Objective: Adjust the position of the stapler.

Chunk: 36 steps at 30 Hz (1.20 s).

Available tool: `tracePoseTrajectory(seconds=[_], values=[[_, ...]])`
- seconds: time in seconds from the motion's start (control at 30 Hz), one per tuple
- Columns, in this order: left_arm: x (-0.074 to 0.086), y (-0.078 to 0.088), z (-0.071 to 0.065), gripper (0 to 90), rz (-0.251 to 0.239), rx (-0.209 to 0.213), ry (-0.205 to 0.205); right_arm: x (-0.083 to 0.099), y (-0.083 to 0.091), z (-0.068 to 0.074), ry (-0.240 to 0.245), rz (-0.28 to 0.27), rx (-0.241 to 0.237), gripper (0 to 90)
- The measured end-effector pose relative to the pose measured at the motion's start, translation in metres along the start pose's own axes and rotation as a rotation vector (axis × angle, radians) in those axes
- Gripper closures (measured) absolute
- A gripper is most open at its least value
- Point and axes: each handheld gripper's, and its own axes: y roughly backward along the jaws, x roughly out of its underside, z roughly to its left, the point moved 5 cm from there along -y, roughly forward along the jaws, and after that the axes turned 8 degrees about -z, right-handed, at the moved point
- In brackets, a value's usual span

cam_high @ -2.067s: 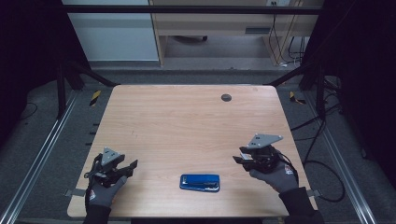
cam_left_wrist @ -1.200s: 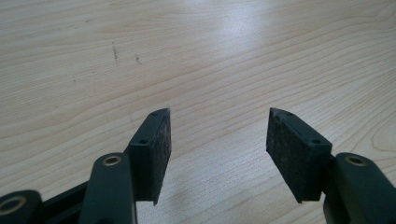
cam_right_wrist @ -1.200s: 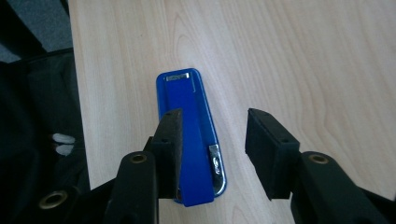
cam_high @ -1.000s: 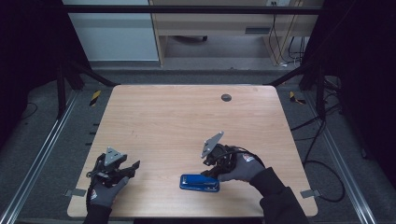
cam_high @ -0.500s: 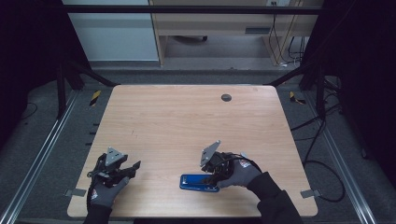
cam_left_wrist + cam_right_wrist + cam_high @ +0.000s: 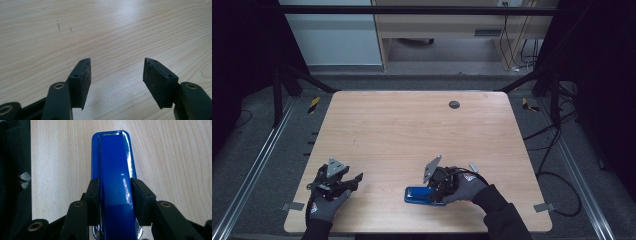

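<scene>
The glossy blue oblong metal stapler (image 6: pixel 113 182) lies flat near the front edge of the pale wooden table (image 6: pixel 412 130); the right gripper (image 6: pixel 113 195), whose jaws have just been closing, straddles its rear half, pads at both flanks. Judgement: finish the squeeze evenly and keep the grip central on the stapler before lifting, lest it pivot; the left gripper (image 6: pixel 116 75), well to the stapler's left, stands released and empty.

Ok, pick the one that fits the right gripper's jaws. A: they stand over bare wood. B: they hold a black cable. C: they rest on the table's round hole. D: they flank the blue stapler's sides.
D: in the right gripper view the right gripper has a pad at each long side of the blue stapler, seemingly touching it.
</scene>
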Motion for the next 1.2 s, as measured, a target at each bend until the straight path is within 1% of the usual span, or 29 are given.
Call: tracePoseTrajectory(seconds=[0.1,0.2,0.27,0.33,0.4,0.5,0.6,0.7,0.83,0.93,0.97,1.03,1.07,1.2], values=[[0.0001,-0.0001,-0.0002,39.8,0.001,0.001,-0.002,-0.0009,-0.0039,0.0002,0.0,0.008,0.001,62.4],[0.0003,-0.0003,0.0001,39.7,0.002,0.002,-0.001,-0.001,-0.0075,-0.0002,0.016,0.03,0.001,64.4],[0.0003,-0.0004,0.0002,39.7,0.003,0.002,-0.001,-0.0012,-0.0074,-0.0007,0.021,0.03,-0.01,65.0],[0.0002,-0.0005,0.0003,39.7,0.002,0.002,-0.002,-0.0015,-0.0072,-0.0006,0.034,0.034,-0.006,65.3],[0.0002,-0.0008,0.0003,39.7,0.002,0.002,0.0,-0.0017,-0.0074,-0.0007,0.045,0.031,-0.01,65.6],[0.0002,-0.0007,0.0003,39.7,0.001,0.001,-0.001,-0.0018,-0.0074,-0.0007,0.044,0.027,-0.012,65.8],[0.0003,-0.0004,0.0007,39.7,0.003,0.001,-0.002,-0.002,-0.007,-0.0013,0.053,0.026,-0.012,65.9],[0.0002,-0.0002,0.0011,39.7,0.002,0.0,-0.001,-0.0021,-0.0059,-0.0016,0.074,0.039,-0.011,66.0],[0.0001,0.0001,0.0012,39.7,0.002,0.001,-0.002,-0.0018,-0.004,-0.0017,0.078,0.038,-0.01,66.0],[0.0002,-0.0003,0.001,39.7,0.003,0.001,-0.002,0.0009,-0.0024,-0.001,0.102,0.04,-0.02,66.0],[0.0004,-0.0006,0.0008,39.7,0.004,0.001,-0.003,0.0025,-0.0017,-0.0014,0.099,0.034,-0.032,66.0],[0.0003,-0.0005,0.0008,39.7,0.004,0.0,-0.004,0.0041,-0.0006,-0.0022,0.106,0.037,-0.036,66.0],[0.0003,-0.0005,0.0008,39.7,0.004,0.0,-0.004,0.0045,-0.0003,-0.0023,0.1,0.033,-0.041,66.0],[0.0006,-0.0007,0.0006,39.7,0.006,0.002,-0.003,0.0052,-0.0007,-0.0029,0.103,0.023,-0.048,65.9]])
